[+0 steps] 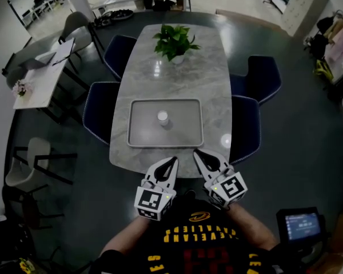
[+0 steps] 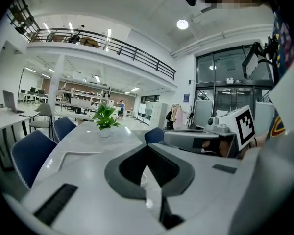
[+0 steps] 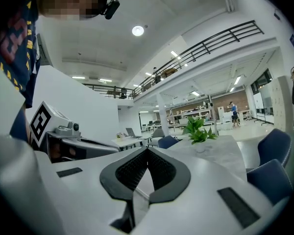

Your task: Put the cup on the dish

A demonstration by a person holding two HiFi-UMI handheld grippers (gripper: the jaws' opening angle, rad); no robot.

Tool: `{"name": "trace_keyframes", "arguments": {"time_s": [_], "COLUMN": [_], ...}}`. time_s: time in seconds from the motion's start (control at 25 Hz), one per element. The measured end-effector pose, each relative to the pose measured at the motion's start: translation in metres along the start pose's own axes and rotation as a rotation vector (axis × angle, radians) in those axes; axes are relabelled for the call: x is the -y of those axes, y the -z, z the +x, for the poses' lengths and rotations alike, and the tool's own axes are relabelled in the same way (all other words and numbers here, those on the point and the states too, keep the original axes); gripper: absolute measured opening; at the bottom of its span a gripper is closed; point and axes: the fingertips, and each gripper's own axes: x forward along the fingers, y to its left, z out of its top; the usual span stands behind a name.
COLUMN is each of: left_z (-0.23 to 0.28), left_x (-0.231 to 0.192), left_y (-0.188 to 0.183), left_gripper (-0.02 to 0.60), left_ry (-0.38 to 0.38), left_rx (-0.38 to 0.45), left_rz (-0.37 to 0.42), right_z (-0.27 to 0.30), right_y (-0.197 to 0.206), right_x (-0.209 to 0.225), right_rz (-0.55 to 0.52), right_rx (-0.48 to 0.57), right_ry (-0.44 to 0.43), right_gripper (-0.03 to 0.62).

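Grey marble is topping the oval table, where the white cup is standing upright in the middle of a shallow grey tray. A potted green plant is sitting farther along the tabletop, well apart from the tray. The left gripper and the right gripper are hovering side by side at the table's near edge, both pointing toward the tray, each with its jaws pressed together on nothing. Dark blue chairs are flanking the table.

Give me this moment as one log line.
left gripper: shut, empty | right gripper: shut, empty | cup: standing on dish | grippers: at near table edge, clear of dish
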Motion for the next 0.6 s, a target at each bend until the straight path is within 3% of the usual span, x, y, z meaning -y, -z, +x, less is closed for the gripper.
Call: {"name": "trace_keyframes", "arguments": {"time_s": [0.6], "left_z": [-0.014], "left_x": [0.015], "left_y": [0.002], "left_gripper": [0.0], "left_ry": [-0.033], "left_rx": [-0.002], "left_rz": [0.035], "right_z": [-0.016], "right_y": [-0.002], "right_x": [-0.017], "right_rz": [-0.028], "right_rx": [0.027], "right_ry": [-0.034], "right_gripper": [0.006]}}
